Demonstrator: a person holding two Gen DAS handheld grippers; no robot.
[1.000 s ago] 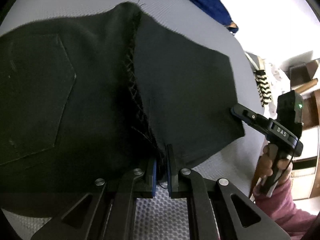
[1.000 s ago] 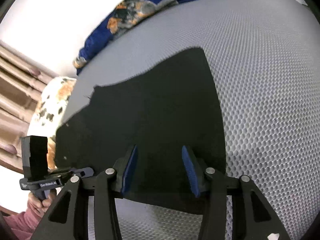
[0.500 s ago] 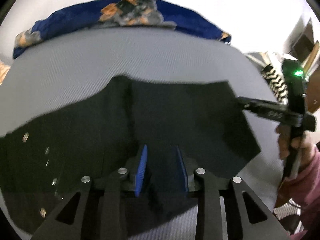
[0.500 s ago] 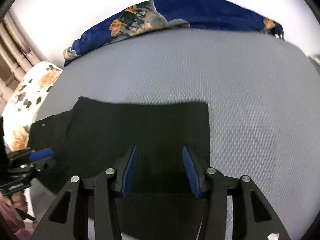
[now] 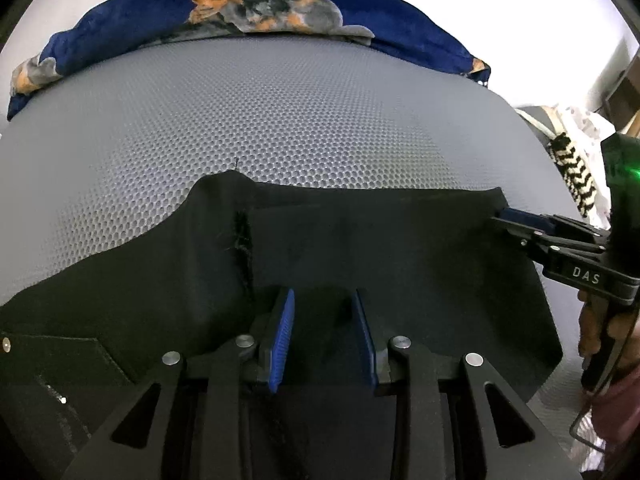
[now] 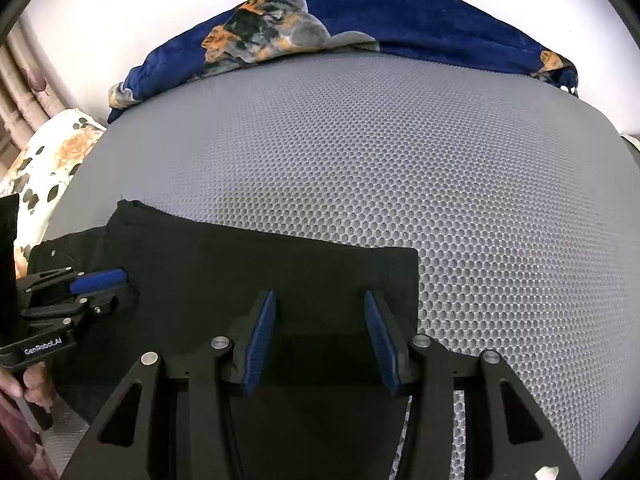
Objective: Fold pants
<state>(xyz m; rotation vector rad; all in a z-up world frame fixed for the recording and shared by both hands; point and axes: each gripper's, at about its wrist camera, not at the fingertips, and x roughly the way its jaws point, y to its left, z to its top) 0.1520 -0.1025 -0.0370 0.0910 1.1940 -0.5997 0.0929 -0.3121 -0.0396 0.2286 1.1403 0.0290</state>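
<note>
Black fabric: the pants (image 5: pixel 400 264) lie flat on the grey honeycomb-mesh surface (image 5: pixel 280 120), folded over, with the seam (frayed thread visible) left of centre in the left wrist view. The left gripper (image 5: pixel 323 300) is spread open above the cloth and grasps nothing. The right gripper (image 6: pixel 320 300) is likewise spread wide, holding nothing, near the fold's right edge. A blue patterned blanket (image 6: pixel 400 20) lies along the far side.

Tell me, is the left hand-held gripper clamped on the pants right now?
No, the left hand-held gripper stands open over the black pants, with dark cloth showing between its blue pads.
</note>
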